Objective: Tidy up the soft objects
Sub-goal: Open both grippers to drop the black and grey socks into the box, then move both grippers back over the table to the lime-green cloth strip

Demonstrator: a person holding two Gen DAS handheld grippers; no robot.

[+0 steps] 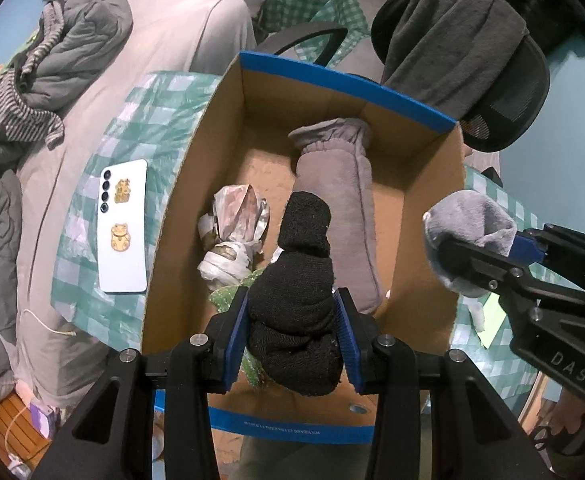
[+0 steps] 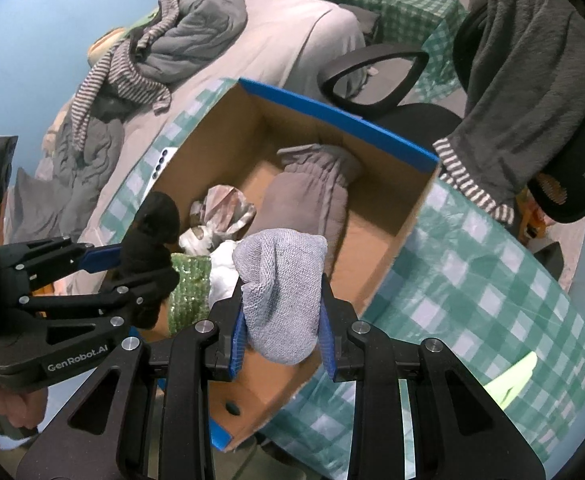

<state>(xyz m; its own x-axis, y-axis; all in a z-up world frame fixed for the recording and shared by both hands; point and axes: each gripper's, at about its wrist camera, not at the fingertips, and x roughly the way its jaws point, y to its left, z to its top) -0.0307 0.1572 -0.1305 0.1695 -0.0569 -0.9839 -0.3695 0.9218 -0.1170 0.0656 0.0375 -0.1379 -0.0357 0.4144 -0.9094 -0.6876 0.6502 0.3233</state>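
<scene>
An open cardboard box with blue-taped rims stands on a green checked tablecloth. My left gripper is shut on a rolled black sock and hangs over the box's near half. My right gripper is shut on a rolled grey sock, above the box's right wall. Inside the box lie a grey padded sleeve-like piece, a crumpled white-and-brown bag and a green sparkly item.
A white phone with gold stickers lies on the tablecloth left of the box. A bed with grey and striped clothes is behind. An office chair with a dark towel over its back stands at the box's far right.
</scene>
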